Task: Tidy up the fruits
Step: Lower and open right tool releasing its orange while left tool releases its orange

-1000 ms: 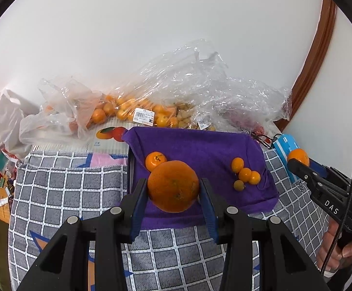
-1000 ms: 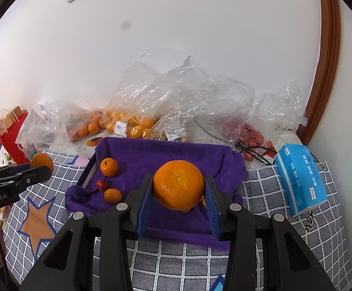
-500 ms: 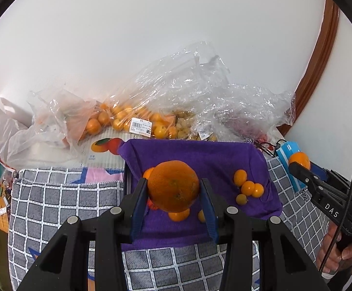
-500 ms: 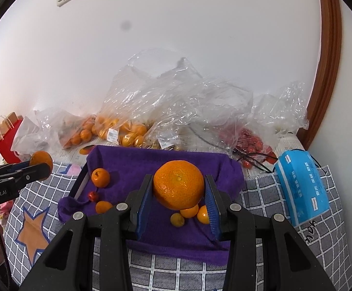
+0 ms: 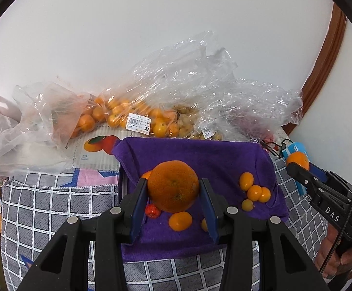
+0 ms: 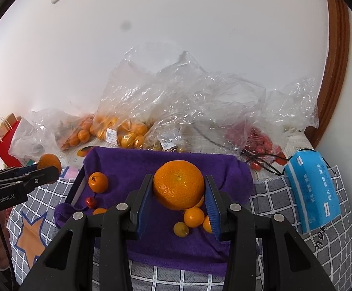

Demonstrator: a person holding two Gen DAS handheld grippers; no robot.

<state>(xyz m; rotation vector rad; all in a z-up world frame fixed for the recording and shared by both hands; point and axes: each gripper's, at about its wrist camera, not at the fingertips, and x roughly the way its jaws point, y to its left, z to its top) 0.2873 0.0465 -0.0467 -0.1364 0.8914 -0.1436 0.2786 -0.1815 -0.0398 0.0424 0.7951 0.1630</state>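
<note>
1. My left claw (image 5: 173, 202) gripped one big orange (image 5: 173, 186) at centre frame, over the purple cloth (image 5: 200, 155).
2. My right claw (image 6: 178, 203) pinched another orange (image 6: 179, 184), likewise central.
3. Since a second before, both had drifted forward over the small loose fruits (image 5: 255, 191), so I judged set-down near.
4. The right one's stem end faced the camera; being round, neither showed a long axis.

- Towel (image 6: 166, 167) lies on desk (image 6: 295, 191); small fruits (image 5: 256, 192) on it.
- Bags (image 6: 176, 111) behind towel, against wall.
- Tissue pack (image 6: 312, 191) right of towel.
- Each tool holds an orange (image 5: 173, 186) over towel.
</note>
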